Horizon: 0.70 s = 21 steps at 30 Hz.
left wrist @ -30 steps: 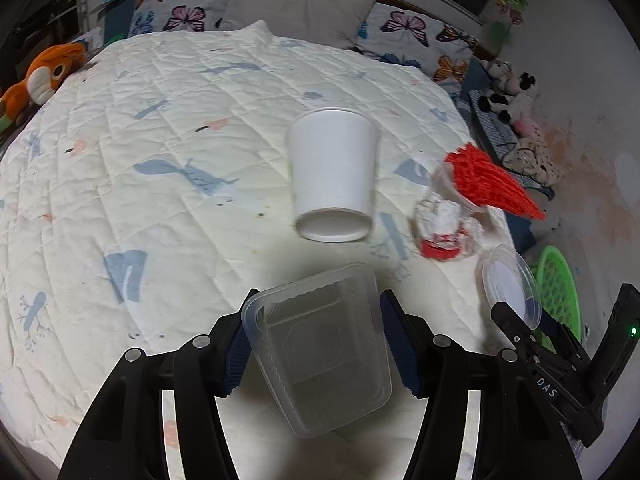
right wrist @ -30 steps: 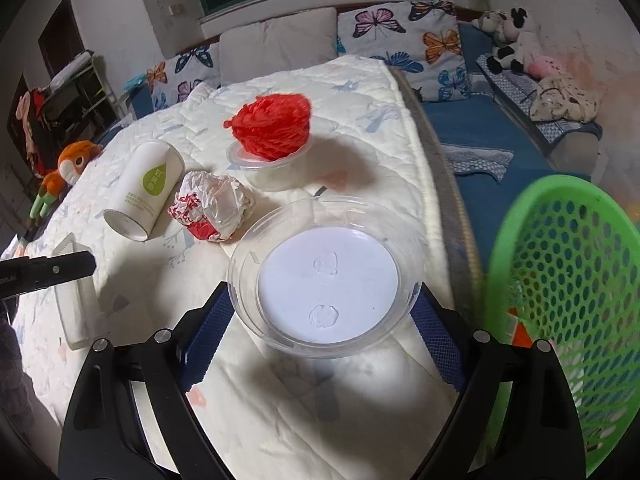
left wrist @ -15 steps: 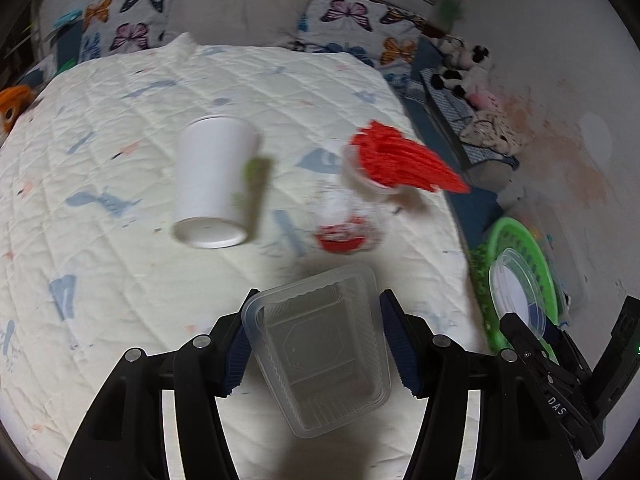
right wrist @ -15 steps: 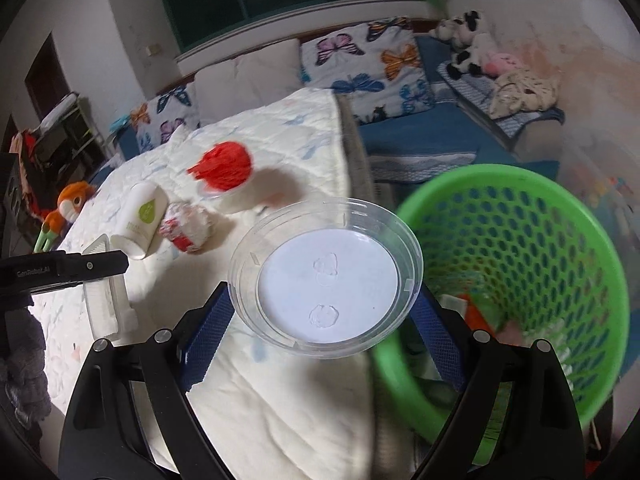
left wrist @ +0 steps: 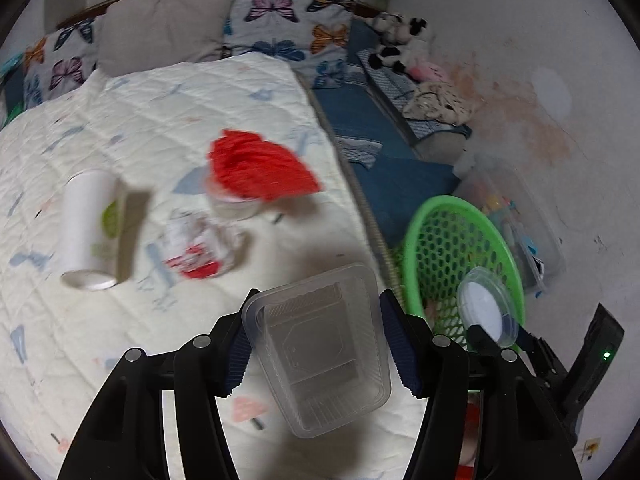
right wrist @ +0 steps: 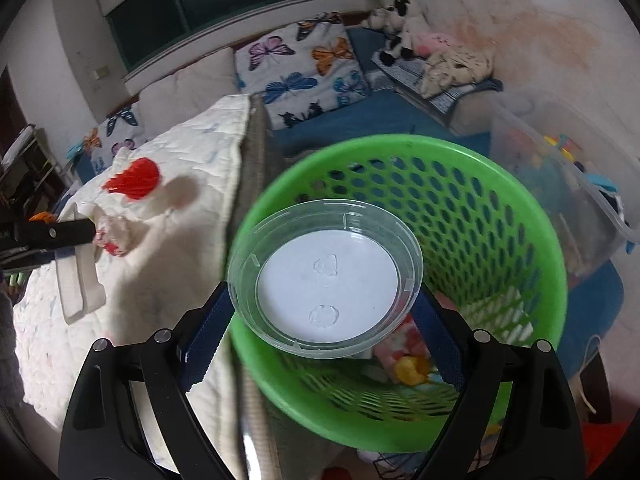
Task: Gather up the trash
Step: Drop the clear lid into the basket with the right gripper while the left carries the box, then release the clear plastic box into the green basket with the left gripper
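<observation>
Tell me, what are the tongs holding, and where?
Left tongs pinch the clear rectangular tub by its long sides; right tongs grip the round lid by its rim.

Clear glossy plastic tub (left wrist: 320, 344) and lid (right wrist: 324, 276), perforated green plastic basket (right wrist: 500, 216), quilted matt cloth bedspread (left wrist: 140, 112).

No legible text, number or brand appears in either view. The white paper cup (left wrist: 90, 226), lying at the left of the left wrist view, bears a green logo with marks beneath it, too blurred to read. The crumpled wrapper (left wrist: 200, 246) beside it, left of centre in the same view, carries red-and-white printing, its lettering indistinct. The round clear lid (right wrist: 326, 278), at the centre of the right wrist view, shows embossed marks without readable characters.
</observation>
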Motion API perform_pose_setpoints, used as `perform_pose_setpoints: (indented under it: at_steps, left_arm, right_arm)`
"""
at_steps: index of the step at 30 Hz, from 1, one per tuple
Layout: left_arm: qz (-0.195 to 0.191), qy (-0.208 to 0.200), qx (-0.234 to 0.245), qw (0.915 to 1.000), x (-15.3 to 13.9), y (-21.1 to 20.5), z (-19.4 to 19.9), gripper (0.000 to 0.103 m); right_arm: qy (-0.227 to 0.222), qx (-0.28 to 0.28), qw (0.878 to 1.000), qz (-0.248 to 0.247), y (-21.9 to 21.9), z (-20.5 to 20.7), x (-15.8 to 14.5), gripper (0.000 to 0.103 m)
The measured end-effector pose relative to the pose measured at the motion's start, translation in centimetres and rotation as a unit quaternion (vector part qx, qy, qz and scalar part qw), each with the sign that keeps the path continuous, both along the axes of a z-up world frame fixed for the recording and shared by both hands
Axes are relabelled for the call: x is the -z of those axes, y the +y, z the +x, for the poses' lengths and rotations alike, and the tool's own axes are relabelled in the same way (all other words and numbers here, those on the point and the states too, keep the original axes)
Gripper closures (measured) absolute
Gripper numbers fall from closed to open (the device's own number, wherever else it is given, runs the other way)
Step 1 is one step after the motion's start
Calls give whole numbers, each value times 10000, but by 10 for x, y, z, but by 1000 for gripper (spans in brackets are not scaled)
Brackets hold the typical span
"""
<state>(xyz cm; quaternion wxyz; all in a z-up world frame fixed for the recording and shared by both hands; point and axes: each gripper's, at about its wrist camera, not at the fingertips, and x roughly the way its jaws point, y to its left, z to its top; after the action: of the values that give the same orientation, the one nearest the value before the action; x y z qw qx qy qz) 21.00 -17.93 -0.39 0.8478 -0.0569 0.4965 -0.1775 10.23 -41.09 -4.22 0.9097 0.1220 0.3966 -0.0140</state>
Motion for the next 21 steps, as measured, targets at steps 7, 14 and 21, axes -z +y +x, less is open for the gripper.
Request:
perform_pose_setpoints:
  at_steps: [7, 14, 21]
  left_arm:
    - [-7, -59, 356, 9993, -7, -38, 6, 45]
    - [-66, -111, 667, 9977, -12, -70, 7, 45]
    - [-143, -36, 1006, 9948, -6, -100, 9, 45]
  right_arm:
    - [143, 185, 9997, 67, -21, -6, 10, 14]
    - [83, 350, 9993, 126, -33, -14, 8, 14]
    - [-3, 496, 9986, 199, -45, -31, 4, 14]
